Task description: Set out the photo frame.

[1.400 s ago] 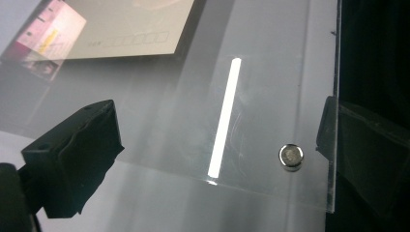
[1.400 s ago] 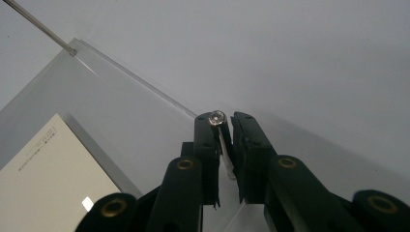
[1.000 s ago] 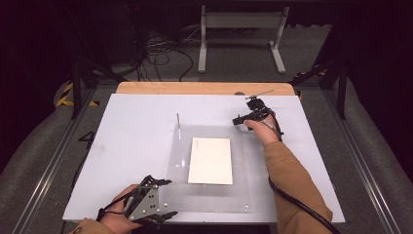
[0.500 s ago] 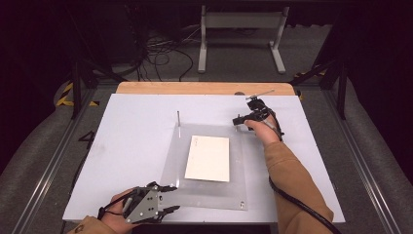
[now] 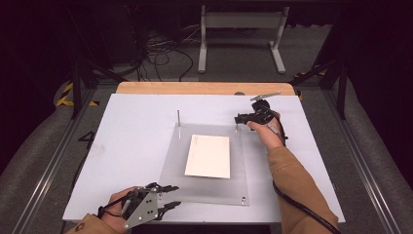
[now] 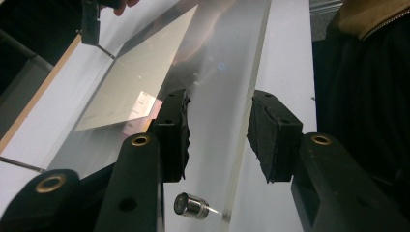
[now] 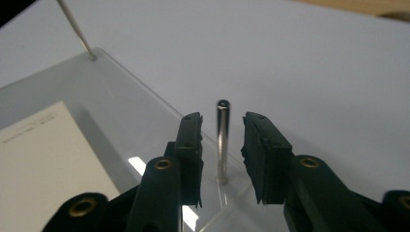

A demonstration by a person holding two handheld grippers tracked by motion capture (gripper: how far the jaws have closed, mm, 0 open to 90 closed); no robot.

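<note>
A clear acrylic plate (image 5: 170, 161) lies on the white table with a white card (image 5: 208, 156) on top of it. My right gripper (image 5: 238, 120) is at the plate's far right corner. In the right gripper view its jaws (image 7: 221, 133) stand open on either side of an upright metal pin (image 7: 222, 140), with a gap on each side. My left gripper (image 5: 174, 196) is open at the plate's near left corner. In the left gripper view the plate's edge (image 6: 244, 145) runs between the jaws (image 6: 217, 125), and a short metal stud (image 6: 191, 205) sits just below them.
A thin pin (image 5: 178, 118) stands at the plate's far left corner and a small stud (image 5: 243, 199) sits at its near right corner. A wooden strip (image 5: 204, 88) borders the table's far edge. Beyond it are cables and a metal stand (image 5: 241, 29) on the floor.
The plate and card have shifted and skewed slightly to the left. My left gripper has crept right, closer to the plate's near left corner. The right gripper has stayed at its pin.
</note>
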